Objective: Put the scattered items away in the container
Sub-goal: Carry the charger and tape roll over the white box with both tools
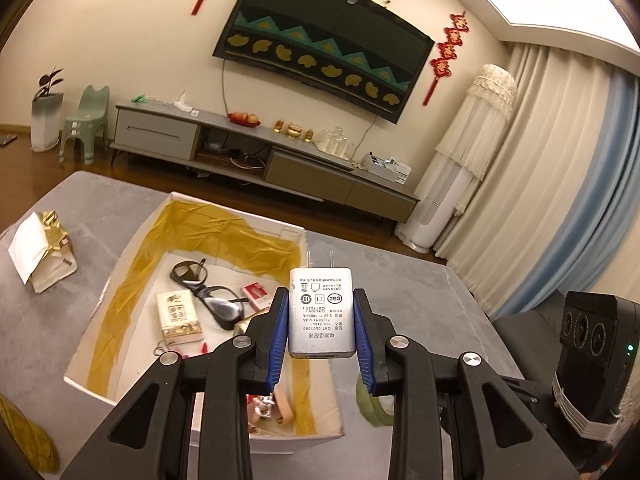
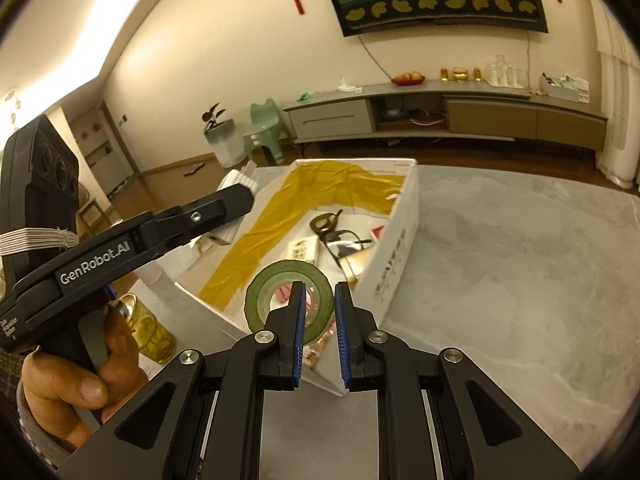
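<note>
While the left tool clamps the white charger plug by its two narrow sides, the plug hangs above the near right corner of the open box, its two thin metal prongs pointing away toward the far wall. That plug looks light and rigid, a smooth hard plastic shell, so the ribbed blue pads on its flat flanks seem the right hold; the prongs are the part to keep clear of any knock, and I would judge a short drop into the box harmless. Across from it, the right tool pinches one wall of the green tape roll, one finger through the roll's hole and the other outside, with the roll held over the box's near corner. Tape like this is light and slightly yielding, and gripped by a single wall it may swing or tilt. Inside the box, lined with gold foil, already lie a pair of glasses, a small printed packet and a red card; the glasses are the fragile thing, best not landed on. Out on the grey tabletop, toward its far left corner, a gold-and-white paper bag lies on its side.
</note>
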The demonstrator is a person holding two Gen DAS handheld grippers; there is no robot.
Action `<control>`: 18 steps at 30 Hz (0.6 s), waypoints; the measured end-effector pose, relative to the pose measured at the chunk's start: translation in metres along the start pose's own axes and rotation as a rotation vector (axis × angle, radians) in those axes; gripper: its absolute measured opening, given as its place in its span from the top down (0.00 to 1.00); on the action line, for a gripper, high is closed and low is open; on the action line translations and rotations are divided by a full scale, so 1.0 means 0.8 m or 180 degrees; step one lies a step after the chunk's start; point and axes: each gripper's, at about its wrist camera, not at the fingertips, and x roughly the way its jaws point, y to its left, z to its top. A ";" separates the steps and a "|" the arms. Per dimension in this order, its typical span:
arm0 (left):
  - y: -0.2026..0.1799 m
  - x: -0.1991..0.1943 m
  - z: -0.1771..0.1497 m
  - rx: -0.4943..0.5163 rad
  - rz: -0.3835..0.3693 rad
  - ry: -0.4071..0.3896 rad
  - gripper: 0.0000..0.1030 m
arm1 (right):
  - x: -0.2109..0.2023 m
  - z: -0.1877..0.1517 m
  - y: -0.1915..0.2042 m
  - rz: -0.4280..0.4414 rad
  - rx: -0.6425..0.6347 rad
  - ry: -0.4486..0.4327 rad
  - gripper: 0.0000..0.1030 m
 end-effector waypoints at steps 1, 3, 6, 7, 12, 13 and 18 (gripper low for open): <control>0.009 -0.003 0.002 -0.0039 0.0016 -0.0005 0.69 | 0.004 0.002 0.001 0.0010 -0.0015 0.0005 0.85; 0.028 -0.010 0.007 -0.0120 0.0061 -0.0031 0.69 | 0.010 0.004 0.003 0.0026 -0.0043 0.0017 0.85; 0.056 -0.017 0.013 -0.0255 0.0117 -0.0055 0.69 | 0.021 0.009 0.007 0.0058 -0.0072 0.0040 0.85; 0.062 -0.017 0.015 -0.0289 0.0123 -0.0050 0.69 | 0.023 0.011 0.008 0.0065 -0.0083 0.0046 0.85; 0.074 -0.004 0.024 -0.0296 0.0108 0.0044 0.69 | 0.034 0.023 0.012 0.0074 -0.0215 0.0079 0.85; 0.073 0.001 0.025 -0.0285 0.0110 0.0071 0.69 | 0.034 0.025 0.013 0.0068 -0.0246 0.0075 0.85; 0.069 0.024 0.025 -0.0240 0.0073 0.0226 0.69 | 0.050 0.042 0.011 0.0007 -0.0358 0.0112 0.85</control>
